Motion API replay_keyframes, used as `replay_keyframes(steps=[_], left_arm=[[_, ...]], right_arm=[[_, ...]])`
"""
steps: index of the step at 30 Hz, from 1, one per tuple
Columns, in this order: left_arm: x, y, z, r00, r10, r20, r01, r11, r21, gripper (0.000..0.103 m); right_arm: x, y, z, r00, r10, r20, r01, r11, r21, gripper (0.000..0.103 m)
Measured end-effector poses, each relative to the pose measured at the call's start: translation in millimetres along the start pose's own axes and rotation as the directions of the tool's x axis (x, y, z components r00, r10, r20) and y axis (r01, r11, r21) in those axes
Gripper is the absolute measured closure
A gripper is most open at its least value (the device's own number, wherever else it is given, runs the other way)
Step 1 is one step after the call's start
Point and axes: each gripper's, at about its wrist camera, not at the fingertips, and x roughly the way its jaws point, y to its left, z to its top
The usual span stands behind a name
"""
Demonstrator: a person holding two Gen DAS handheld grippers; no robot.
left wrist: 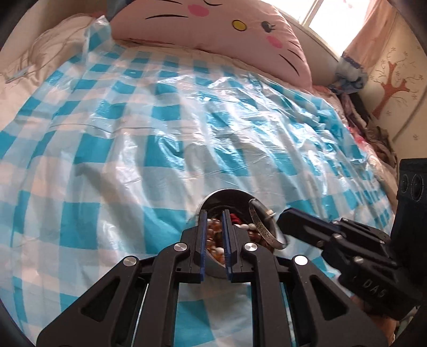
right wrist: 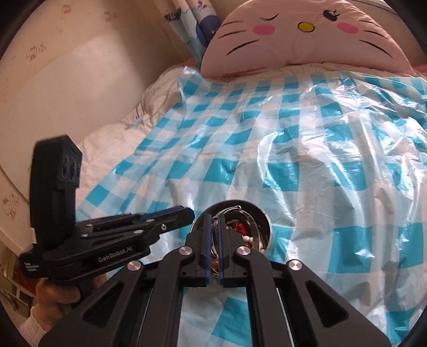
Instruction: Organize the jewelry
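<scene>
So both grippers are parked over the round metal tin (left wrist: 226,194) of jewelry at six o'clock on the blue checked plastic sheet (left wrist: 133,120). Left gripper (left wrist: 215,213) is clenched, maybe pinching the tin's rim. Right gripper (right wrist: 212,217) is clenched, apparently around a thin wire. Silver bangle (left wrist: 263,224) leans at the tin's three o'clock.

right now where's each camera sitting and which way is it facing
Left wrist: on the left gripper, looking down along its near-shut fingers at the metal bowl of jewelry on the checked plastic sheet; the right gripper shows at right.
Right wrist: on the right gripper, facing the same bowl; the left gripper and the hand holding it show at left.
Shared: bowl, sheet, the pink cat-face pillow.
</scene>
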Motion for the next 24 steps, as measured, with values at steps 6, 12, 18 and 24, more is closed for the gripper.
replay_keyframes(steps=[6,12,18,24], left_arm=[[-24.1,11.0,-10.6,0.999,0.025,0.043,-0.025,1.000,0.001,0.081],[-61.9,-7.0,-46.0,0.989,0.100,0.111,-0.107,0.992,0.060,0.032],[-102.8,-36.4,-101.6,0.968,0.193,0.158,-0.216,0.966,0.145,0.010],[-131.8,-62.2,-147.4,0.958,0.219,0.184,-0.255,0.946,0.202,0.008]], right_arm=[[-15.4,-4.4,-16.7,0.996,0.015,0.086,-0.019,0.999,0.044,0.064],[-78.6,-5.3,-60.4,0.983,-0.084,0.163,0.072,0.994,0.077,0.040],[-114.6,17.6,-120.1,0.947,-0.257,0.190,0.253,0.966,0.048,0.010],[-140.6,32.7,-148.2,0.883,-0.397,0.249,0.400,0.916,0.040,0.007]])
